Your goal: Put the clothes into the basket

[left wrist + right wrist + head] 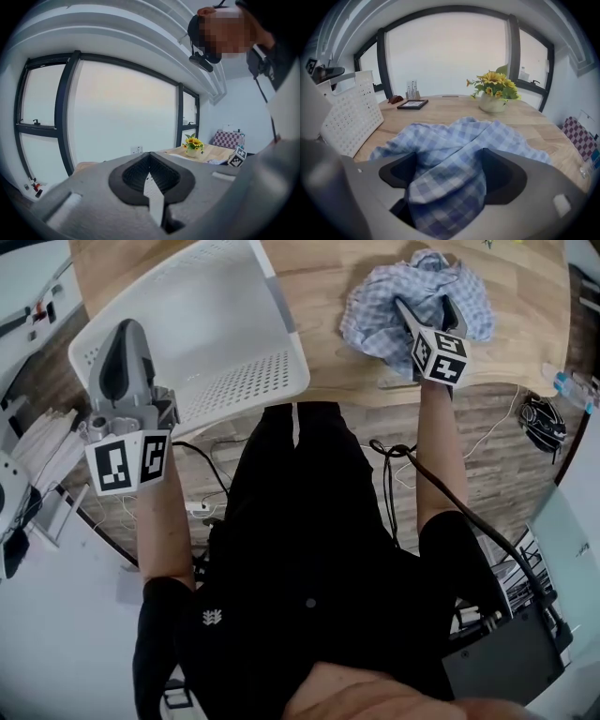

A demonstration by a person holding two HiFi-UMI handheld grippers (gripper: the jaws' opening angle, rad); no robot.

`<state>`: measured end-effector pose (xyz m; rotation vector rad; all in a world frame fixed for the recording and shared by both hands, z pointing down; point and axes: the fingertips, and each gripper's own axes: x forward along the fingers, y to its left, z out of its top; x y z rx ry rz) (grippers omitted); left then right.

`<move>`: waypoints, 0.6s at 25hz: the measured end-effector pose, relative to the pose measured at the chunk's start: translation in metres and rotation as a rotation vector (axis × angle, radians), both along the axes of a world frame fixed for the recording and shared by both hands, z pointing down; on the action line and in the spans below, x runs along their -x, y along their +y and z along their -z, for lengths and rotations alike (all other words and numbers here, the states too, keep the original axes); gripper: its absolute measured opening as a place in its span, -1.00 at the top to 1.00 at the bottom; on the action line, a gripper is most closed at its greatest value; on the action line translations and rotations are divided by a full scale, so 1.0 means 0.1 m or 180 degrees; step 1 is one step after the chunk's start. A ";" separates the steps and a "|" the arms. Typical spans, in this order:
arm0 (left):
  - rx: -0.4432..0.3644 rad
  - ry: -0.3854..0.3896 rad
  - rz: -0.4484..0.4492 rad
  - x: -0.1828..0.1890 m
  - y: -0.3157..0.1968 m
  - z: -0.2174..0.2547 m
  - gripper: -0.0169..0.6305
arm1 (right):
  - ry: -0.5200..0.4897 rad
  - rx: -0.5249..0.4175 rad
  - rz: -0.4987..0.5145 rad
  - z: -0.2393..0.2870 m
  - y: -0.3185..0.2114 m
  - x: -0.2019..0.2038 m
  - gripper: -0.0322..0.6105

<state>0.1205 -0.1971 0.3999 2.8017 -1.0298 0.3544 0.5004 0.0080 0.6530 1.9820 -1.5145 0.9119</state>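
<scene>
A blue-and-white checked cloth (375, 301) lies bunched on the wooden table (319, 277) at the right. My right gripper (425, 307) points down into it with its jaws wide apart. In the right gripper view a fold of the cloth (454, 145) fills the gap of that gripper (447, 176), but the pads do not pinch it. A white perforated basket (225, 324) stands tilted at the table's left, overhanging the edge. My left gripper (122, 338) sits at its near left corner. In the left gripper view the jaws (150, 157) are shut on a thin white perforated strip, the basket's rim (153, 197).
A pot of sunflowers (493, 98) and a small dark picture frame (412, 104) stand at the table's far side by the window. The basket wall (351, 117) rises left of the cloth. Cables (389, 465) run over the floor under the table edge.
</scene>
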 end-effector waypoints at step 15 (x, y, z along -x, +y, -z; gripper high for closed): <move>0.0023 0.0028 0.0298 0.26 -0.05 0.07 0.95 | -0.0076 -0.0021 -0.0082 0.00 0.01 -0.01 0.56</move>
